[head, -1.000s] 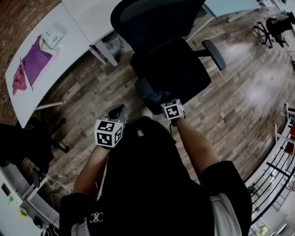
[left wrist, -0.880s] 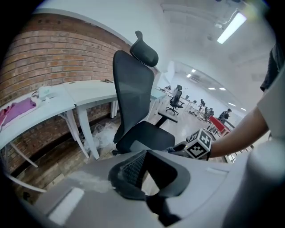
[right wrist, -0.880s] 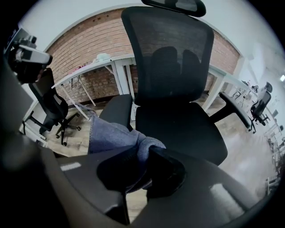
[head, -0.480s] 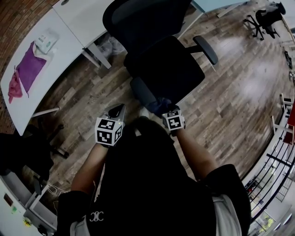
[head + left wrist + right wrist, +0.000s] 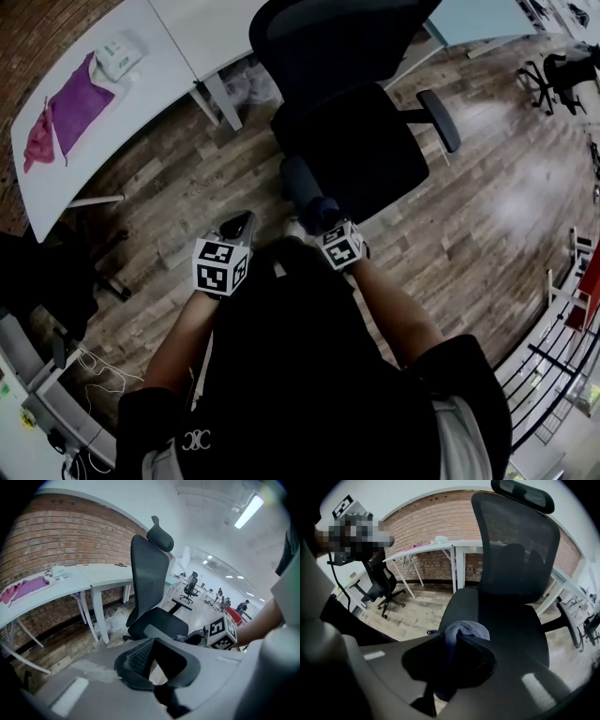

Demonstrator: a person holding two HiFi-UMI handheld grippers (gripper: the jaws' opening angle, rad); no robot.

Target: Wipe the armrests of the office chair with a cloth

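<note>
Turning slightly vs. prev. frame, right gripper (image 5: 452, 640), jaws clamped on blue cloth (image 5: 467, 629), rubs armrest (image 5: 298, 183) end, frame centre: wipe under way; left gripper (image 5: 151, 641) jaws closed, empty.

Office chair (image 5: 361, 155): black, mesh back, headrest on top, padded seat, upright, seat front turned toward person.

Armrests: two grey-black pads, one each side of seat. Near armrest (image 5: 300, 183) runs toward person; far armrest (image 5: 441, 120) sticks out on seat's other side, bare.

Cloth (image 5: 468, 631): blue-grey, fluffy, bunched into wad. Pinched between jaws of right gripper (image 5: 456, 634), sitting at front end of near armrest.
</note>
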